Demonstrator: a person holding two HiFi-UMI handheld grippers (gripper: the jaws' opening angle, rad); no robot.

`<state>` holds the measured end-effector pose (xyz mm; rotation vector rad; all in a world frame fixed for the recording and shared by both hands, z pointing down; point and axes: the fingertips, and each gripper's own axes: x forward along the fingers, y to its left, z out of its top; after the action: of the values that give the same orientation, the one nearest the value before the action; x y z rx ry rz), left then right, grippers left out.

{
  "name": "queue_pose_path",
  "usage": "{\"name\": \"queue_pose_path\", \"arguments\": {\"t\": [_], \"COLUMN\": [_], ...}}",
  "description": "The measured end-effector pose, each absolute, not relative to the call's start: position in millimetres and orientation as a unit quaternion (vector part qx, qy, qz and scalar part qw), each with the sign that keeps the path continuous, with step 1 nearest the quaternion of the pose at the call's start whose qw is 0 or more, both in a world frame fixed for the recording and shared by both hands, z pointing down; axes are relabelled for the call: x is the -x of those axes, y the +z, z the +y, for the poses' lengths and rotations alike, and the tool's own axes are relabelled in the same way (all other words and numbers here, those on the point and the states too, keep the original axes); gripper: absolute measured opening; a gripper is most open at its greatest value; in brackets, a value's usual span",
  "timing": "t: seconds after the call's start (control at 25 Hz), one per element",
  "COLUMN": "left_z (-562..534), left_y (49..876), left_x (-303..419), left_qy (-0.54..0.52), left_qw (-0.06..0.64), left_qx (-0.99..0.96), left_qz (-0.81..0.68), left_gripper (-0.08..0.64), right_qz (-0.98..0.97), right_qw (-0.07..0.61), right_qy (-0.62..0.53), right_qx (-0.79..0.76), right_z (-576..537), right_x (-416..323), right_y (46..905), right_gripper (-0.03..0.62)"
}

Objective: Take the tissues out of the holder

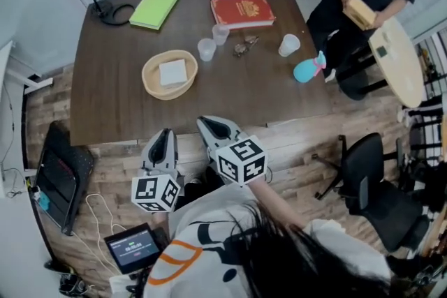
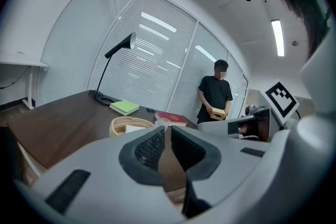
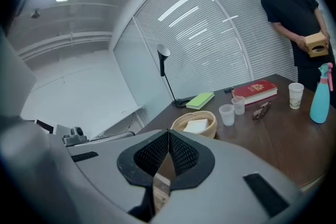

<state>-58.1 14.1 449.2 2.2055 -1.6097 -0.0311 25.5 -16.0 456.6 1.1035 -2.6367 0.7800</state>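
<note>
- Head view: the basket [image 1: 148, 80] sits on the near-left part of the table [image 1: 112, 108], and the tissues [image 1: 172, 72] lie in it as a flat white stack, untouched. The left gripper [image 1: 165, 133] and the right gripper [image 1: 208, 123] both hang just off the table's near edge, well apart from the basket. I would say the reach has hardly begun. Two cups [image 1: 207, 49] stand just beyond the basket, probably clear of the path.
- Left gripper view: the left gripper [image 2: 167, 131] has its jaws drawn together with nothing between them. It points across the tabletop, and the basket [image 2: 122, 124] lies ahead and a little to the left of the tips.
- Right gripper view: the right gripper [image 3: 168, 134] has its jaws closed and empty too. The basket [image 3: 181, 124] sits almost straight ahead, the tissues [image 3: 197, 126] showing white above its rim. This one looks better lined up for the pick, though its jaws would have to part first.
</note>
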Motion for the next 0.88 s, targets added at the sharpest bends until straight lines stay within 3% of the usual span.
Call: {"name": "queue_pose_path", "arguments": {"t": [0.88], "left_z": [-79], "left_y": [457], "left_x": [65], "left_qy": [-0.008], "left_qw": [0.206], "left_qx": [-0.735], "left_qz": [-0.646], "left_gripper": [0.037], "right_qz": [-0.900], "right_qw": [0.105], "right_qy": [0.298], "right_qx": [-0.301], "right_z": [-126], "right_x": [-31], "right_y": [481], "right_gripper": [0.011]}}
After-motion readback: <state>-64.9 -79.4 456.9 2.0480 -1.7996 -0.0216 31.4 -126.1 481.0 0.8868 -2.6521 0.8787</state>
